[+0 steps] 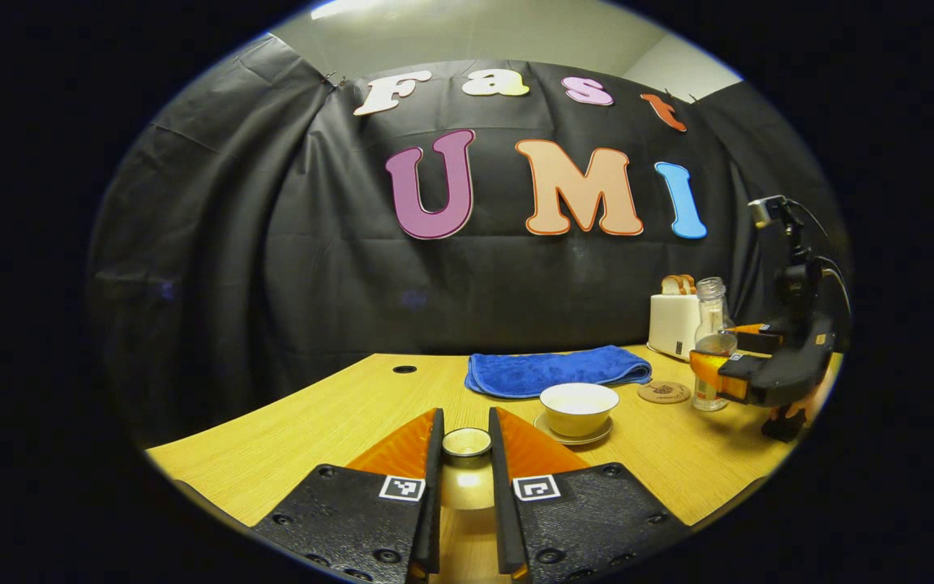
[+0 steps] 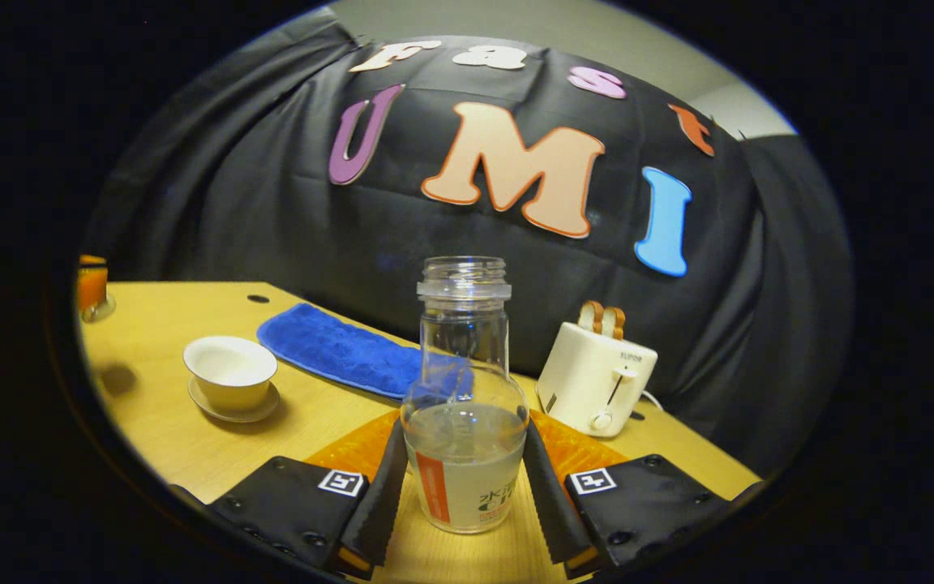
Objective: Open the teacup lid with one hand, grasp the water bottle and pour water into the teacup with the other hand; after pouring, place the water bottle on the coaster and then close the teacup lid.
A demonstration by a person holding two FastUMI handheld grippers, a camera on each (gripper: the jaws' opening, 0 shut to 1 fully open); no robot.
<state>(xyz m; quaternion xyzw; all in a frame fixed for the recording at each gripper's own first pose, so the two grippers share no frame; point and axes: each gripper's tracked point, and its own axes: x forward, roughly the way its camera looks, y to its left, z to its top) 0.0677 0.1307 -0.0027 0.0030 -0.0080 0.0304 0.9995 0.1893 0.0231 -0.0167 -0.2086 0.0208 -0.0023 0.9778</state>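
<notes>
In the left gripper view the left gripper point(image 1: 465, 454) pinches the small round teacup lid point(image 1: 467, 443) between its jaws, held above the table point(image 1: 289, 438). The open white teacup point(image 1: 579, 408) sits on its saucer just beyond, before a blue towel point(image 1: 556, 370). Right of that lies the coaster point(image 1: 664, 392). In the right gripper view the right gripper point(image 2: 464, 478) has its jaws against the sides of the clear, capless water bottle point(image 2: 464, 405), partly filled; whether its base rests on the table is hard to tell. A toaster point(image 2: 595, 377) stands farther right.
</notes>
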